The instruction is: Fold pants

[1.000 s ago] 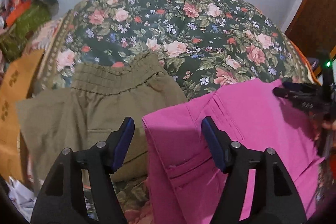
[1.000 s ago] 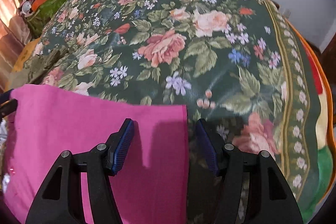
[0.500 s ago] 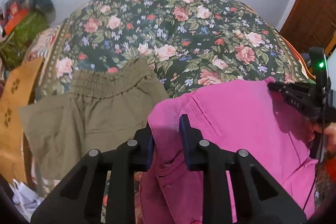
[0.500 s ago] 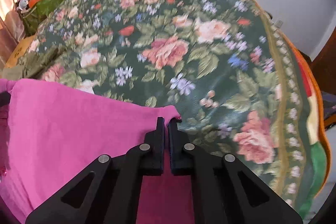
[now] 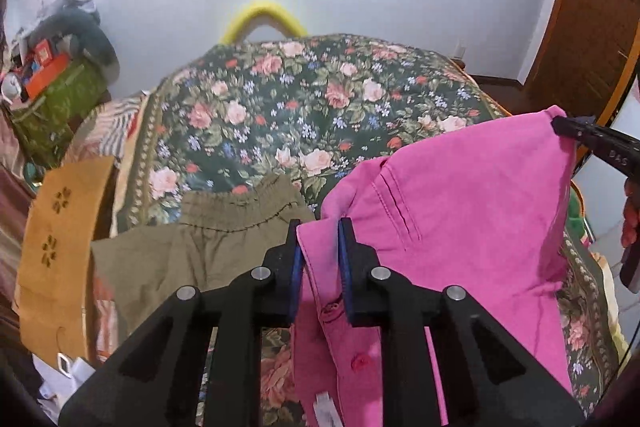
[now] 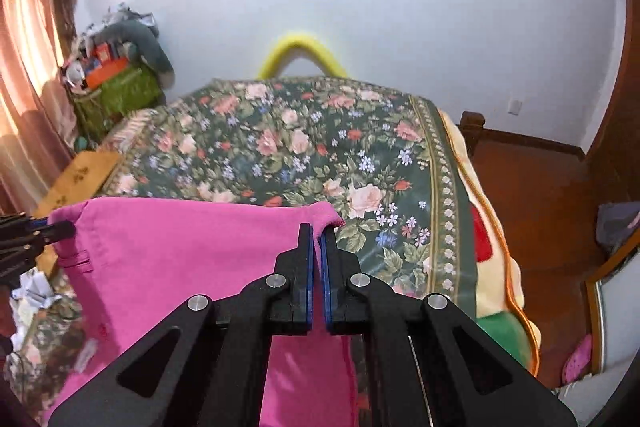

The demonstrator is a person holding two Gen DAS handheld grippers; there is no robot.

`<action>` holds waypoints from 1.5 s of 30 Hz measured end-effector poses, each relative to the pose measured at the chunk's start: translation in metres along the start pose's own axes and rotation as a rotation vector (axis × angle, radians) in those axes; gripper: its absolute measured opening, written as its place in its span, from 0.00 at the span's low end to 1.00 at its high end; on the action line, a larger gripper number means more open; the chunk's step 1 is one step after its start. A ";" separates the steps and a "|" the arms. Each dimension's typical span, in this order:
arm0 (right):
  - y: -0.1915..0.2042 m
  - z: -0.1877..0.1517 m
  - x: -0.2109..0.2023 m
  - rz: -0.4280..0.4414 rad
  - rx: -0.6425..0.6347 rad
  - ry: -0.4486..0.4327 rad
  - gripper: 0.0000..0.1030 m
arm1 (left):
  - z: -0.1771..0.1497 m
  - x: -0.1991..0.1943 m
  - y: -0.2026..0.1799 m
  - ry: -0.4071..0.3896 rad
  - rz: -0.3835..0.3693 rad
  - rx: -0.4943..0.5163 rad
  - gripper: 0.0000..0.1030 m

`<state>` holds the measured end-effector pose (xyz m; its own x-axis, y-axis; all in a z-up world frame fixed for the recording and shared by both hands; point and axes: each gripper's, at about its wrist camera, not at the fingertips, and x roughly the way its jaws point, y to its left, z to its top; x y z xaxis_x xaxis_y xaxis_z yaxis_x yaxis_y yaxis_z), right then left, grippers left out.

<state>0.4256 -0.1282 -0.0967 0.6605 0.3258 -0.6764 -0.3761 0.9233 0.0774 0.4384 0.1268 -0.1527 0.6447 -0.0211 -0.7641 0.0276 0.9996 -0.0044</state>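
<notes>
Pink pants hang in the air above the flowered bed, stretched between both grippers. My left gripper is shut on one top corner, near the waistband and pocket seam. My right gripper is shut on the other top corner of the pink pants. The right gripper's tip also shows at the far right of the left wrist view, and the left gripper's tip shows at the left edge of the right wrist view. The lower part of the pants hangs out of sight.
Olive-green pants lie flat on the bed at the left. A tan cloth lies beyond the bed's left edge. Green bags and clutter stand at the far left. A wooden door and the floor are at the right.
Both grippers went from open to shut on the pink pants' top corners, then lifted the pants off the bed; the view has risen to show the wall.
</notes>
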 end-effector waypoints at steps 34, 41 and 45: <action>0.054 -0.180 -0.130 0.018 -0.046 0.070 0.03 | -0.165 -0.107 -0.037 0.001 0.019 0.168 0.16; 0.061 -0.215 -0.132 0.023 -0.045 0.112 0.03 | -0.208 -0.094 -0.030 0.085 -0.007 0.146 0.15; 0.061 -0.231 -0.131 0.017 -0.044 0.133 0.03 | -0.227 -0.092 -0.029 0.126 -0.017 0.142 0.15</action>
<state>0.1654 -0.1616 -0.1725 0.5632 0.3089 -0.7664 -0.4165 0.9072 0.0596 0.2051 0.1035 -0.2291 0.5430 -0.0267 -0.8393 0.1507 0.9864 0.0661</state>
